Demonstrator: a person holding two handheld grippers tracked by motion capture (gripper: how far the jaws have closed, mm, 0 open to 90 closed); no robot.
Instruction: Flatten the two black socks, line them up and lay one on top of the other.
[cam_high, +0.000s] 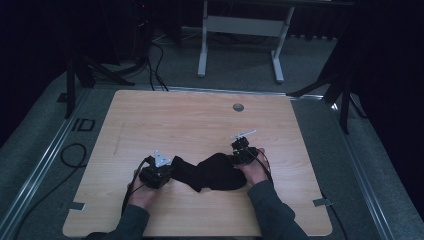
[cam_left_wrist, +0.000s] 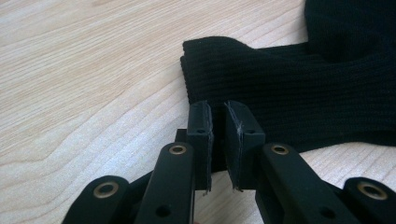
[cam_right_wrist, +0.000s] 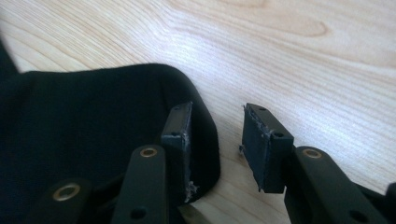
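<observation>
Left tool (cam_left_wrist: 218, 140) is clamped on the ribbed cuff of our limp, light sock (cam_high: 212, 172) lying on the bench (cam_high: 200, 120), while the right tool (cam_right_wrist: 217, 144) gapes astride its toe edge, a fair hold.

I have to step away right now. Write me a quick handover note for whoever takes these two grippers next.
Left gripper: jaws nearly shut, pinching the ribbed cuff edge of the black knitted sock.
Right gripper: jaws open, one pad resting on the sock's rounded far end, the other over bare wood; no grip.
Position: the sock lies bunched in the near middle of the light wooden table, between both grippers.
Done: cuff end seems secured.
Left: close the right gripper on its end, probably then pull the sock flat or fold it.
</observation>
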